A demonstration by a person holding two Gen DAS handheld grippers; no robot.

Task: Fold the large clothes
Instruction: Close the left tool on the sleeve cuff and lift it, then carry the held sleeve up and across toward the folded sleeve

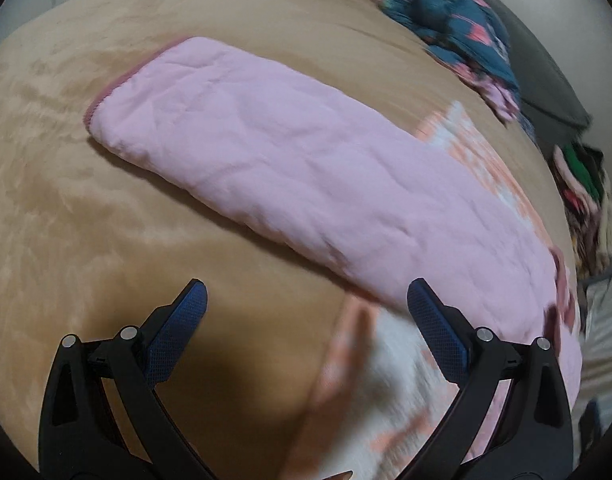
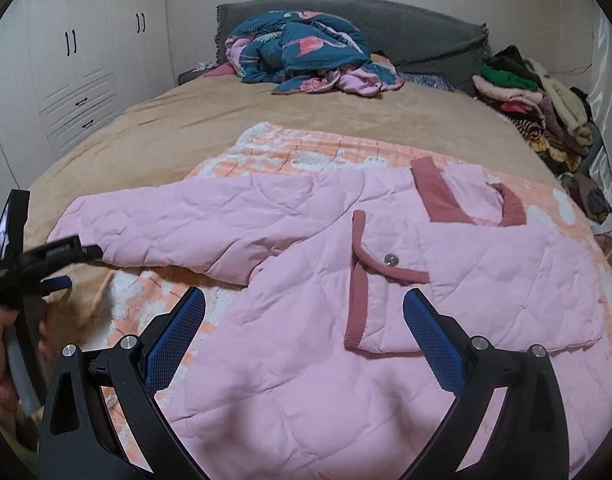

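A pink quilted jacket with dark pink trim lies spread flat on the bed, on an orange-and-white checked fleece. Its left sleeve stretches out over the tan bed cover, cuff at the far end. My left gripper is open and empty, hovering just short of the sleeve's near edge. It also shows in the right wrist view, held at the left by a hand. My right gripper is open and empty above the jacket's front, near the snap button.
A crumpled blue flamingo-print quilt lies by the grey headboard. A pile of clothes sits at the bed's right edge. White wardrobes stand on the left.
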